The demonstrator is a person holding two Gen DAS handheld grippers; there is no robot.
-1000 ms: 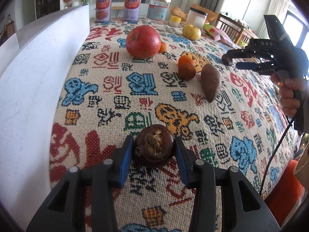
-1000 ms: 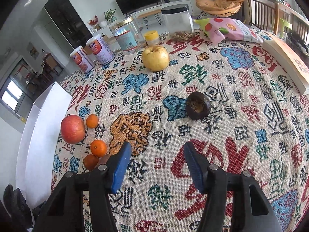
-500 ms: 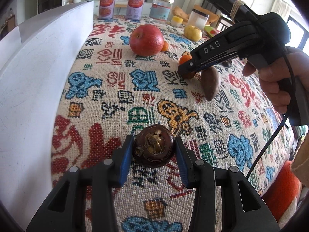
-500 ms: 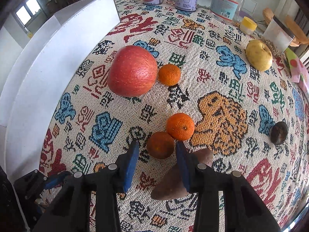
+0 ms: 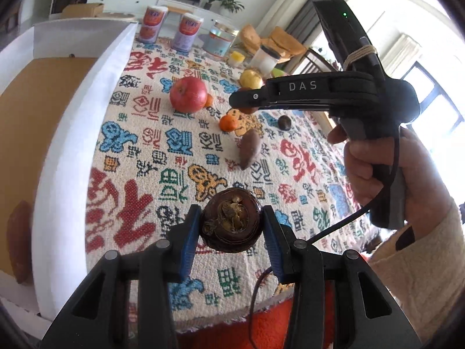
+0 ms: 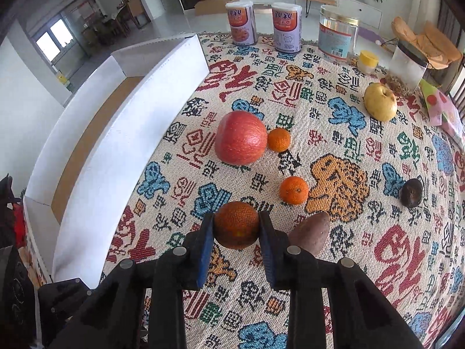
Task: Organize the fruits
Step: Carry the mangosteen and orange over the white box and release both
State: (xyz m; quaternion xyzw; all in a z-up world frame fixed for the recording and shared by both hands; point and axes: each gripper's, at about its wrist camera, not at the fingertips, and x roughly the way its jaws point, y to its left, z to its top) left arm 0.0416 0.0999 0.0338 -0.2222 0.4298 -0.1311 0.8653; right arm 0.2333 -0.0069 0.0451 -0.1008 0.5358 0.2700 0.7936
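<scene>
- Mangosteen (image 5: 230, 223) sits low in the frame's centre, left gripper (image 5: 229, 226) jaws clamped on it;
- right gripper (image 6: 236, 234) jaws clamped on a dark orange (image 6: 237, 224), lower centre, above the table (image 6: 363, 261).

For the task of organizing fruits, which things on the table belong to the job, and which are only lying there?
Belonging to the job:
- brown fruit in the left gripper
- dark orange in the right gripper
- red apple
- yellow apple
- two mandarins
- dark fruit
- white box

Only lying there:
- two cans
- glass jar
- sweet potato, not a fruit
</scene>
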